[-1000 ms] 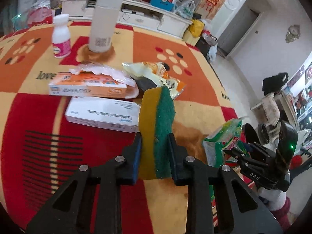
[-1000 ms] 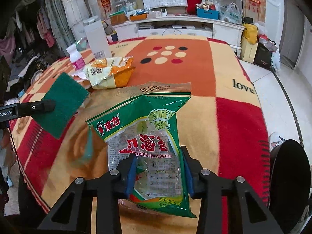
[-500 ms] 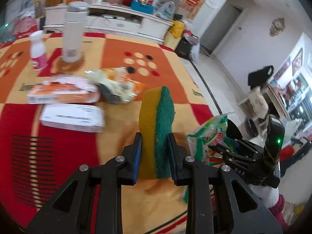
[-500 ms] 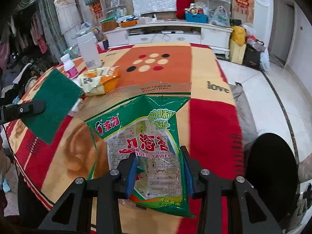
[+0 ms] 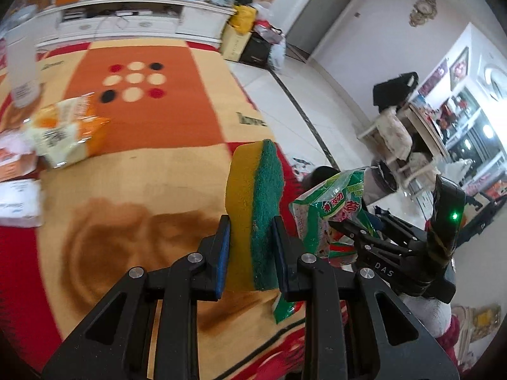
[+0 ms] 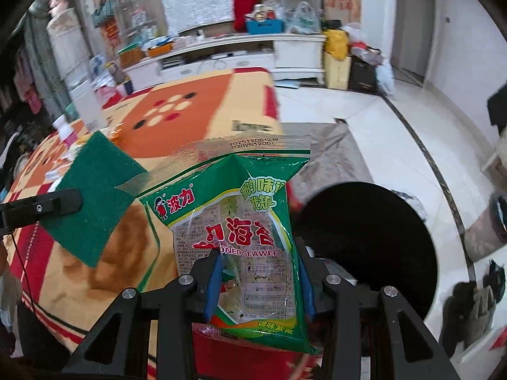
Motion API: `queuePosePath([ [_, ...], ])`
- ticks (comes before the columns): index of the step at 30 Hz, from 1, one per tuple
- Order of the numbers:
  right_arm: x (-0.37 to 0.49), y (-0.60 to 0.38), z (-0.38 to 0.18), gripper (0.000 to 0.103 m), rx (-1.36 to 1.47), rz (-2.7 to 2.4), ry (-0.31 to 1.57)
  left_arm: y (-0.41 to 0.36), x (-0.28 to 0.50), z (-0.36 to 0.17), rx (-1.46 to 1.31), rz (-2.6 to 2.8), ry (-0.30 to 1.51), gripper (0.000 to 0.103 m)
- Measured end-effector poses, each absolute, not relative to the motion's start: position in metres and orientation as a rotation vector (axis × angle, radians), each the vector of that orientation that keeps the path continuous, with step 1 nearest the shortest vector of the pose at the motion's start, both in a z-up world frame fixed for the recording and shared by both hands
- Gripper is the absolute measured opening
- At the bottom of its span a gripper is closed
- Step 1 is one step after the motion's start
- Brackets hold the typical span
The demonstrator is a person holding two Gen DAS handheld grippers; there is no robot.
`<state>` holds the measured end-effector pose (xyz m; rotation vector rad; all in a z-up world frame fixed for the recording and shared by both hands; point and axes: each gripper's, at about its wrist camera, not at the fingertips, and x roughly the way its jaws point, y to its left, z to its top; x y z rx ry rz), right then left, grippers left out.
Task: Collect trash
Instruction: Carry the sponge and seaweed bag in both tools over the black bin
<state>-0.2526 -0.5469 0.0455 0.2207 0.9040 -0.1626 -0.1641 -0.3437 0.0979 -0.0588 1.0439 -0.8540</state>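
1. Two views, left wrist first: the left gripper [image 5: 250,247] is clamped on a sponge [image 5: 253,209] that stands upright between its blue pads, yellow foam on the left and green scouring layer on the right. Just to its right, the right gripper [image 5: 340,228], marked "DAS" with a green light lit, holds a green seaweed packet [image 5: 320,209] up past the edge of the tablecloth [image 5: 164,164]. That orange, red and cream cloth carries part of the word "love". An orange and cream snack bag [image 5: 68,129] lies far left on it, blurred.

2. Right wrist view: the right gripper [image 6: 258,281] pinches the seaweed packet [image 6: 240,221], which reads "SEASONED SEAWEED" partly covered, with red Chinese characters and the stamp "20251206". The packet hangs above the cloth edge, beside a black round bin [image 6: 374,240] on the floor. The sponge [image 6: 95,202] shows its green face at left.
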Motion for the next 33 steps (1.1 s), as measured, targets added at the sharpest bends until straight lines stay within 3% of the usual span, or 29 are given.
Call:
queuePosePath([
  [30,-0.291,-0.668,0.003,0.04,0.305,-0.469,0.987,-0.499,-0.183,0.062,0.028,-1.004,1.102,0.023],
  [33,-0.291,-0.67,-0.003,0.064,0.319,-0.48,0.997,-0.502,-0.186,0.058,0.045,-1.01,1.107,0.028],
])
